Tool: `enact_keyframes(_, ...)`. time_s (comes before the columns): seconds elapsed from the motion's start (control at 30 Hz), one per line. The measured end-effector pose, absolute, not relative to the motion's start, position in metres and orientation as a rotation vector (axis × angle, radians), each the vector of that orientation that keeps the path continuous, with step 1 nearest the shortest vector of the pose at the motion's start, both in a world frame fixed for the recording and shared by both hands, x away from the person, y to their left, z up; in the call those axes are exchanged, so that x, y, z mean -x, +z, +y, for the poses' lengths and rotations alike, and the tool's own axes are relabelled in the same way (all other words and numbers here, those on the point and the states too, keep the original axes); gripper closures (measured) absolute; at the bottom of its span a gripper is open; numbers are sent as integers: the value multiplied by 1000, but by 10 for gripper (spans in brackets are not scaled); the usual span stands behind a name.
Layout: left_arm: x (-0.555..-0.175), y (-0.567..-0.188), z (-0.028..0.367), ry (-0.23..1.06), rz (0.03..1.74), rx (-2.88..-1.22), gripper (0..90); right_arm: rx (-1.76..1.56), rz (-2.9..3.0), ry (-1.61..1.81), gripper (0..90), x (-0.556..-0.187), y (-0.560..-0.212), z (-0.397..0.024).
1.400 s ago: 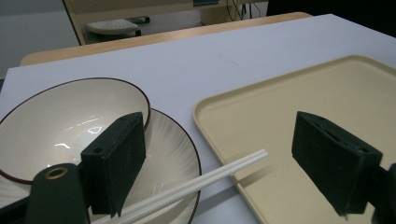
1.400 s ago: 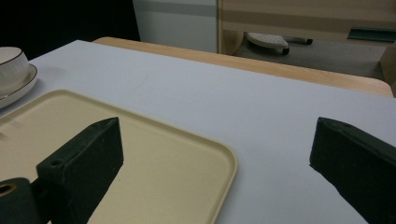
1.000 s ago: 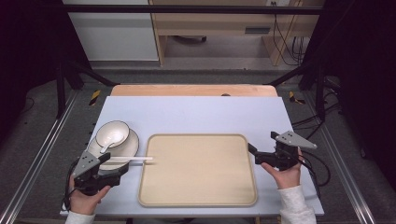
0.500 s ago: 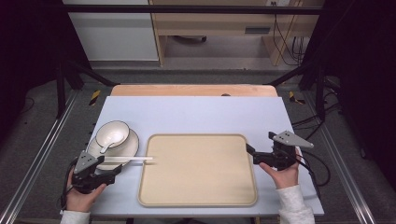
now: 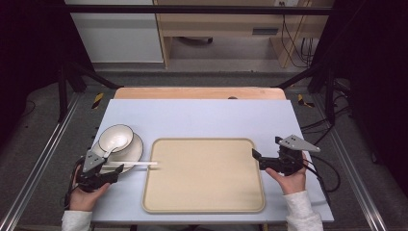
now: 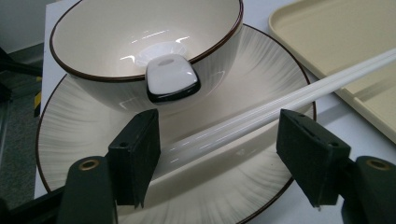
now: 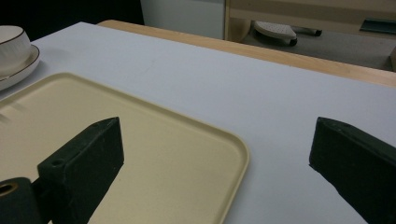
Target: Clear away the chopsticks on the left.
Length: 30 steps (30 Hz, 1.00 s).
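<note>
Left gripper [image 6: 217, 140] straddles the white chopsticks [image 6: 280, 100], its jaws just closing in but the pads not yet pressing them. These chopsticks lie across the plate [image 6: 261, 70], tips over the tray [image 5: 204, 175]. Right gripper [image 5: 262, 160] hovers wide open at the tray's right edge.

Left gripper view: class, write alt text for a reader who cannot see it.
The left gripper has its two black fingers on either side of a pair of white chopsticks lying across a cream plate, not yet pressing on them; its jaws have just been closing. Behind sits a brown-rimmed bowl holding a spoon, with a beige tray at upper right.
</note>
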<state>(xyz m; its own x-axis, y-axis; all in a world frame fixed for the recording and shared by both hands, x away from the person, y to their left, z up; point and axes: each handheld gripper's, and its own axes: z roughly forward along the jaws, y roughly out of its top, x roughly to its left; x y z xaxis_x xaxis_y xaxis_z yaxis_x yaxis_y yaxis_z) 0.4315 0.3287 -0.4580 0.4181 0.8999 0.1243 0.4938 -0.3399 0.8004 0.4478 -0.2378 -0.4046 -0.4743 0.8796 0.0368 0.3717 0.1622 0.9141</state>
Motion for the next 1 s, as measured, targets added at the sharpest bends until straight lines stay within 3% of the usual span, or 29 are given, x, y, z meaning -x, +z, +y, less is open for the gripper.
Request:
enact_keyframes(0.53,-427,-460,324,798,1193,-2039,448,-1182,1929,1283,36,-448,-405,-238)
enact_keyframes(1.0,-425,-457,324,744,1180,-2056,639,-1184,1934,1278,38,-449,-406,-237)
